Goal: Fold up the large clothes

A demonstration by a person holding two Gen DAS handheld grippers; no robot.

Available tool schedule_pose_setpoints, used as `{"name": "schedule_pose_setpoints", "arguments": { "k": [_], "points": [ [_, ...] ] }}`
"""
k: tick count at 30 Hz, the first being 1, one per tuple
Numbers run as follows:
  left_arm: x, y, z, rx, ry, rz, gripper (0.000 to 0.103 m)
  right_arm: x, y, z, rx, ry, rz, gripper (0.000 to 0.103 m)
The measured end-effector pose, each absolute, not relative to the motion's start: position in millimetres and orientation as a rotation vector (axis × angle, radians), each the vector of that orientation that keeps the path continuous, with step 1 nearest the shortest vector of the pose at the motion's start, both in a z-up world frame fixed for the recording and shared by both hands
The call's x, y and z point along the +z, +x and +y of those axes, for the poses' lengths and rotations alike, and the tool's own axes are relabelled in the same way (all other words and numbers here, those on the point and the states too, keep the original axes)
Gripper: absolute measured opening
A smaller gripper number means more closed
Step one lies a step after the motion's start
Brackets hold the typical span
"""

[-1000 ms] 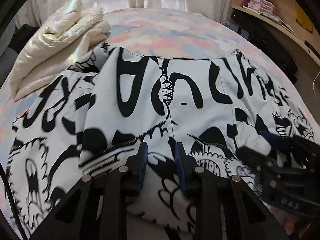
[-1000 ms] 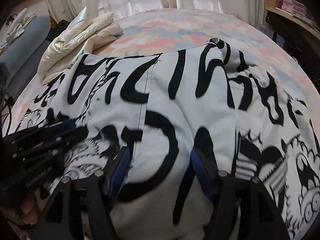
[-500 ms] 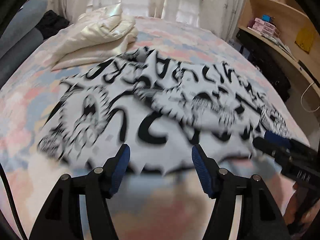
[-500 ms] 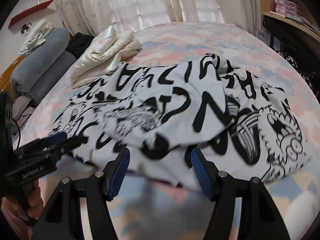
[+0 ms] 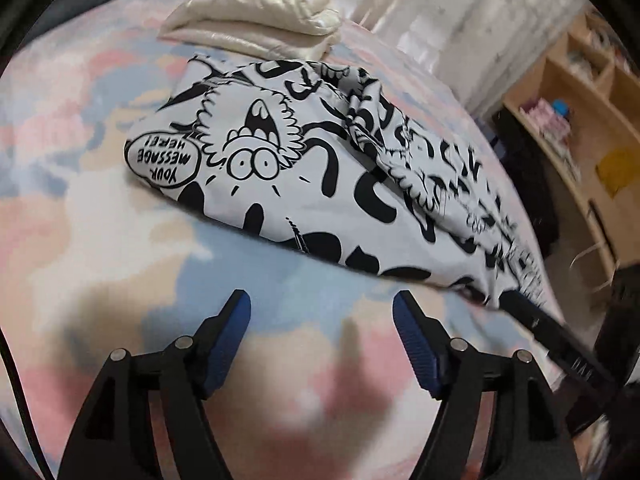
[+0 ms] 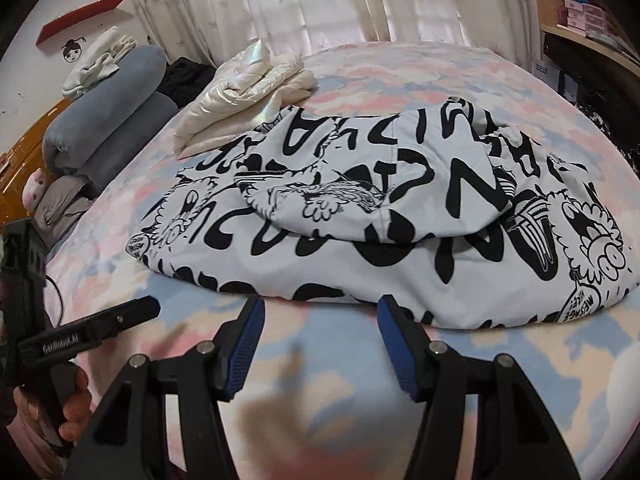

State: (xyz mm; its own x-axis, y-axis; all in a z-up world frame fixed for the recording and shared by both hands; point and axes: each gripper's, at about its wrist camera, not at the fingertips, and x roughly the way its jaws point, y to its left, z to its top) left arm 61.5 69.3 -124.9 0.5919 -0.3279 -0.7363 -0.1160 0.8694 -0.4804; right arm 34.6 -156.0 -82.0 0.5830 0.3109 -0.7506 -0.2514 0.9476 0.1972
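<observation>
Nearest to me, both tools hang over bare bedspread, short of the garment. The left gripper [image 5: 322,312] has just been opening and stands wide with nothing between its jaws; the right gripper [image 6: 320,316] has just been closing a little, yet its jaws are parted too, holding nothing, tips just short of the near hem.

The risk, as I judge it, lies in the loose flap on top of the printed garment [image 6: 360,216] — grab only that upper layer and the fold beneath could drag open, or the whole bundle could slide on the soft bed [image 6: 400,68]. A pinch that also catches the bedspread would tug the cover up with the cloth.

The garment itself is white with bold black lettering and cartoon faces, lying in the middle of the bed, roughly folded, rumpled, with one rounded flap doubled over its centre and edges not squared.

Beyond the garment, touching its far edge, sits a folded cream jacket [image 6: 248,92].
</observation>
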Motion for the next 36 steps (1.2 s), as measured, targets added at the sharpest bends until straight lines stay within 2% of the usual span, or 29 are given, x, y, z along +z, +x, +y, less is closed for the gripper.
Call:
{"name": "schedule_pose_setpoints", "arguments": {
  "k": [1,6,8,16,18,20,23,26,27,29,31,33,36],
  "points": [
    [-127.4,63.1,71.9,-0.138,-0.55,0.935,0.073,-81.6,34.7,-154.6,0.326,0.072,0.89,0.057],
    [-137.3,76.6,75.4,-0.148,-0.619,0.913,0.074,-78.6,37.8,-153.8,0.343,0.094,0.877,0.041],
    [-141.4,83.9,76.6,-0.147,-0.637,0.91,0.074,-76.4,44.8,-152.3,0.348,0.088,0.876,0.038],
    [-158.8,125.4,79.6,-0.126,-0.686,0.907,0.075,-50.8,97.6,-155.3,0.296,0.097,0.781,0.036],
    [-161.8,136.4,81.5,-0.12,-0.712,0.905,0.076,-55.2,120.4,-154.3,0.285,0.11,0.785,0.033],
    [-164.9,148.2,85.1,-0.11,-0.746,0.896,0.076,-65.8,139.9,-149.0,0.292,0.12,0.809,0.021],
    [-168.6,162.4,92.9,-0.1,-0.789,0.872,0.076,-94.6,158.0,-135.1,0.296,0.103,0.866,0.02],
    [-171.3,172.3,99.4,-0.043,-0.82,0.839,0.064,-137.5,162.4,-122.6,0.276,0.067,0.937,0.021],
    [-171.9,172.3,101.1,-0.016,-0.828,0.829,0.056,-141.9,160.3,-123.1,0.274,0.08,0.916,0.021],
    [-170.9,170.1,101.2,0.024,-0.836,0.802,0.047,-141.0,160.5,-124.5,0.279,0.096,0.919,0.021],
    [-166.3,167.9,98.1,0.062,-0.804,0.776,0.032,-142.0,160.4,-125.0,0.286,0.103,0.921,0.021],
    [-158.2,165.0,95.3,0.082,-0.763,0.739,0.021,-141.2,161.3,-125.4,0.283,0.095,0.917,0.021],
    [-138.6,161.3,83.5,0.106,-0.657,0.691,0.014,-140.3,161.6,-127.4,0.287,0.103,0.917,0.021]
  ]
}}
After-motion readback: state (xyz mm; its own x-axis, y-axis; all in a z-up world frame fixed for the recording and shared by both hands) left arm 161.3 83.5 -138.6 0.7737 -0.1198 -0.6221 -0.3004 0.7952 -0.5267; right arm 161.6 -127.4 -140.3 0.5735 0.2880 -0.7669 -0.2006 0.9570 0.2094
